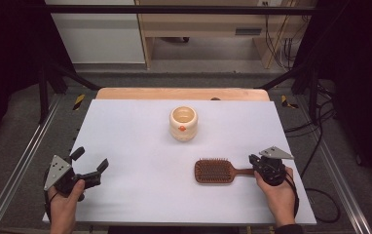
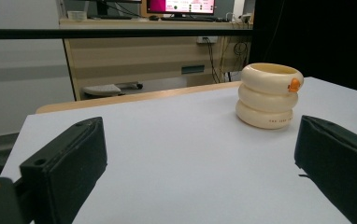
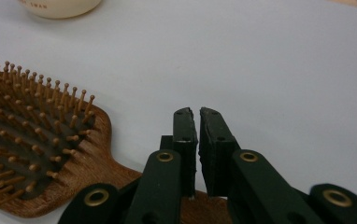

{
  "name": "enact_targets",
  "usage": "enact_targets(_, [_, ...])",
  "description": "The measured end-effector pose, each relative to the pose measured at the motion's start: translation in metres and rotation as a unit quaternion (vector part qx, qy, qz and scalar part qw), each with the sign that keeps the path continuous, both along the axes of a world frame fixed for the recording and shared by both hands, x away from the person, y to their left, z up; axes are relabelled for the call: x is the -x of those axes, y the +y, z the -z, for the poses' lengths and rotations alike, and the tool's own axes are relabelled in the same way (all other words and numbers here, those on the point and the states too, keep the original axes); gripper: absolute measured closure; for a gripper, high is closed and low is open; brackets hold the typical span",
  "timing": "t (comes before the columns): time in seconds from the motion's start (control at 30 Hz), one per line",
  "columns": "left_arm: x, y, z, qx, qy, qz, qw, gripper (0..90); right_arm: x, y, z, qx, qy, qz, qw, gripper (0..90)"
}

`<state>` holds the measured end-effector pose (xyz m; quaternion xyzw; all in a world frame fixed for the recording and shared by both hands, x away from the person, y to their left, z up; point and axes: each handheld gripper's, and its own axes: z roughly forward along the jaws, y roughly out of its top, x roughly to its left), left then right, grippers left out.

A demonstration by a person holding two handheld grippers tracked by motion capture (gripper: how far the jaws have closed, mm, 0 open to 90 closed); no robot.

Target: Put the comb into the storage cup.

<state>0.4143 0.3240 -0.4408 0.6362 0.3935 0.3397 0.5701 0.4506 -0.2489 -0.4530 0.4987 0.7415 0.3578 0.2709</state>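
Gripping stage reached, judging by the frames: the right gripper [image 1: 253,160] sits at the handle end of the brown wooden paddle hairbrush [image 1: 215,171], lower right of centre in the high view. In the right gripper view its jaws stand pressed nearly together, a thin slit between them, above the wooden handle [image 3: 120,175]; it reads as a pinch on the handle, though the contact itself is hidden under the jaws. Brush still flat on the white table top [image 1: 140,195], so lifting and any placing remain to do.

Left gripper [image 1: 92,162], lower left of the high view, jaws spread wide, holding nothing, well apart from the brush.

Brush: oval-cornered paddle head, dark cushion, rows of wooden pins pointing up, short handle aimed right toward the hand.

Cream ribbed cup with an orange mark [image 1: 183,123] stands upright at centre, beyond the brush, apart from it.
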Motion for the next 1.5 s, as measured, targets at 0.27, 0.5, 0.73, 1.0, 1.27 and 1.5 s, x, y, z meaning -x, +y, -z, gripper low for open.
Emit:
enact_targets(0.27, [0.000,0.000,0.000,0.000,0.000,0.000,1.0000,2.4,0.000,0.002,0.001,0.008,0.018,-0.015,0.9997,90.0])
enact_targets(0.5, [0.000,0.000,0.000,-0.001,0.001,0.000,1.0000,2.4,-0.001,0.001,0.003,-0.001,0.026,-0.015,0.9996,90.0])
enact_targets(0.73, [0.000,0.000,0.000,-0.002,0.001,0.001,1.0000,2.4,-0.002,0.001,0.004,-0.012,0.036,-0.016,0.9991,90.0])
enact_targets(1.0, [0.000,0.000,0.000,-0.002,0.001,0.000,1.0000,2.4,-0.002,0.002,0.006,-0.010,0.045,-0.022,0.9987,90.0])
enact_targets(1.27, [0.000,-0.001,0.000,-0.003,0.003,0.001,1.0000,2.4,-0.004,0.003,0.010,-0.006,0.062,-0.027,0.9977,90.0])
enact_targets(1.5, [0.000,-0.001,0.000,-0.004,0.003,0.001,1.0000,2.4,-0.005,0.004,0.012,-0.004,0.071,-0.032,0.9969,90.0])
